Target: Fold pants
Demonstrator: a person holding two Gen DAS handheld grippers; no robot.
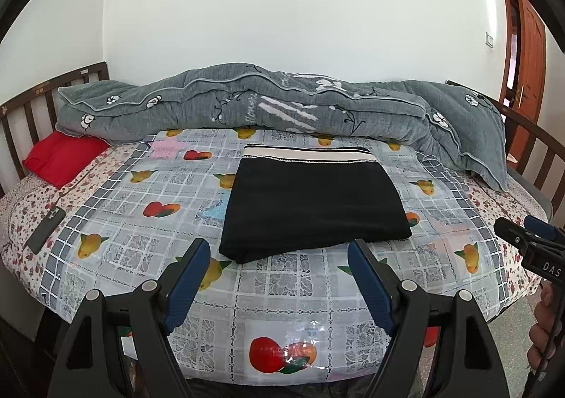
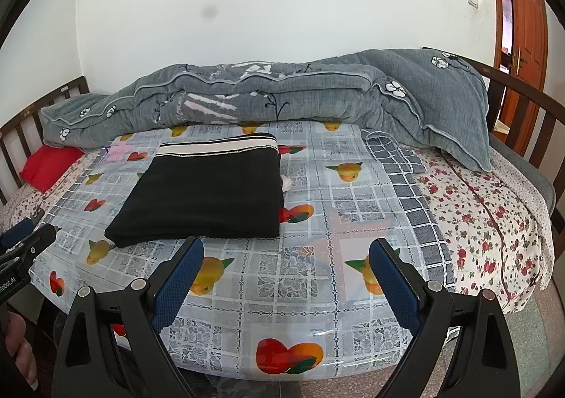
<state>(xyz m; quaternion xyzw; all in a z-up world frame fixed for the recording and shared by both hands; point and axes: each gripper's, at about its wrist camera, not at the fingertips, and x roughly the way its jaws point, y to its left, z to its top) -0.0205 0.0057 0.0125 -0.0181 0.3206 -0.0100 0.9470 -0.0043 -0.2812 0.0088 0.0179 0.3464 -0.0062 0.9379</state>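
Note:
The black pants (image 1: 310, 200) lie folded into a flat rectangle on the fruit-print plastic sheet (image 1: 268, 292), with the white-striped waistband at the far edge. They also show in the right wrist view (image 2: 208, 193). My left gripper (image 1: 279, 257) is open and empty, just short of the pants' near edge. My right gripper (image 2: 286, 257) is open and empty, near and to the right of the pants; its tip shows at the right edge of the left wrist view (image 1: 529, 239).
A grey quilt (image 1: 282, 105) is heaped along the back of the bed. A red pillow (image 1: 60, 158) and a dark phone (image 1: 46, 228) lie at the left. Wooden rails (image 2: 522, 98) bound the bed. A door (image 2: 522, 27) stands at the right.

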